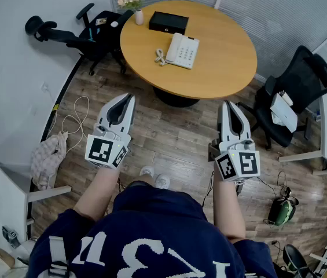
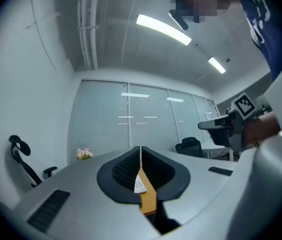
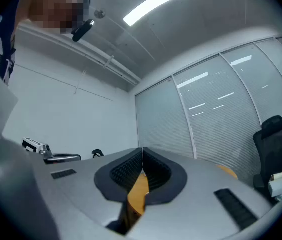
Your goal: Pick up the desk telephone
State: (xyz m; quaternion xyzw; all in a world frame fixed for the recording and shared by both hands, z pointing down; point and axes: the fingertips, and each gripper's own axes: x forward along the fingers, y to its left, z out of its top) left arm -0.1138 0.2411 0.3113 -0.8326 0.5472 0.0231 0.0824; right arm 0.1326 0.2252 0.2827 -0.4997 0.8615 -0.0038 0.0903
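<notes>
Phone (image 1: 182, 51) on table (image 1: 224, 68), 12 o'clock. Left gripper (image 1: 130, 97) and right gripper (image 1: 227, 103) clenched, empty, well short.

Desk telephone (image 1: 182, 51): white, flat rectangular body, one unit. Sits on the round wooden table (image 1: 224, 59), roughly mid-top, toward the near-left part of it. Lies flat, face up, slightly skewed to the table edge. Handset (image 1: 173, 46) seated in its cradle along the body's left side, on-hook. Grey keypad rows on the right half; print too small to read. Coiled white cord (image 1: 160, 57) bunched on the wood, touching the left edge. Black box (image 1: 168, 21) lies beyond it, apart.
</notes>
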